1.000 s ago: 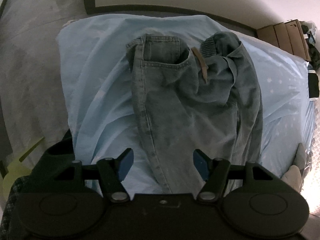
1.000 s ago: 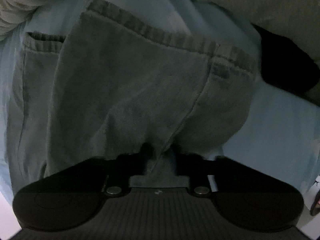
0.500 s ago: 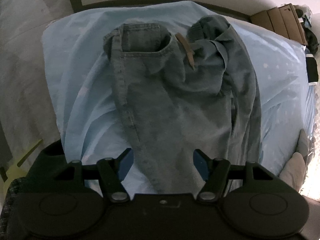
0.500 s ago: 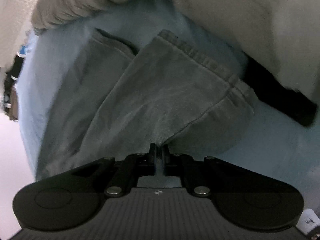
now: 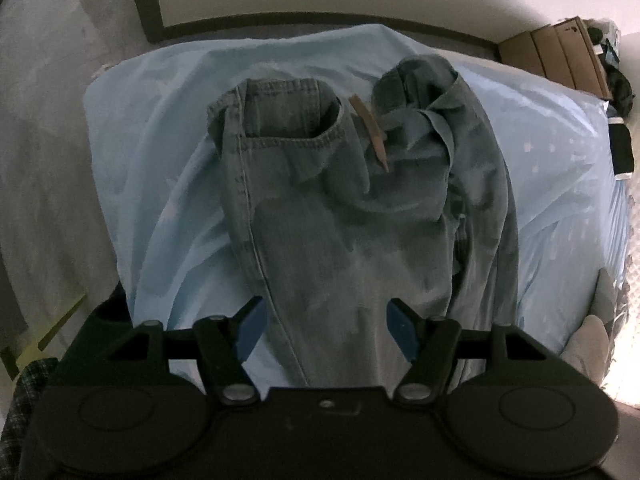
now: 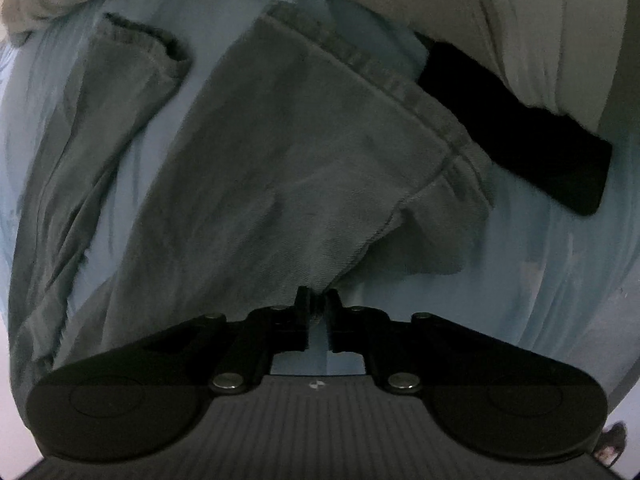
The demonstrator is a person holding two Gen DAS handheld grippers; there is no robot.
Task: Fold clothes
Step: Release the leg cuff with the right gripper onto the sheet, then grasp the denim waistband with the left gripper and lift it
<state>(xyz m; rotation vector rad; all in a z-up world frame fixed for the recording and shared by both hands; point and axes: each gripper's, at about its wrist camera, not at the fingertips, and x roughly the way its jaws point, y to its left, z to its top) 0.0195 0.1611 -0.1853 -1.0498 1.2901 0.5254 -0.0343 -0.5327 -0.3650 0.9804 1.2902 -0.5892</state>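
Compared with half a second ago, the left wrist view shows the jeans [image 5: 352, 216] shifted slightly right and lower in frame, while the right wrist view shows the two leg hems now spread further apart, with blue sheet visible between them. The left gripper [image 5: 326, 328] stands wide open, its blue-padded fingers [image 5: 250, 326] straddling the near end of the denim without gripping it; whether the pads touch the cloth cannot be told. The jeans lie on the light blue sheet [image 5: 160, 152], waistband and pocket at the far end, a tan label [image 5: 370, 130] near the middle, and the legs running toward the near side. The right gripper [image 6: 318, 304] is closed almost fully, its dark fingers [image 6: 302, 308] pinching an edge of the jeans [image 6: 272, 184] at the near side of one leg. That leg's hem lies far and right, beside a black cloth [image 6: 520, 136]; the other leg's hem lies far left.
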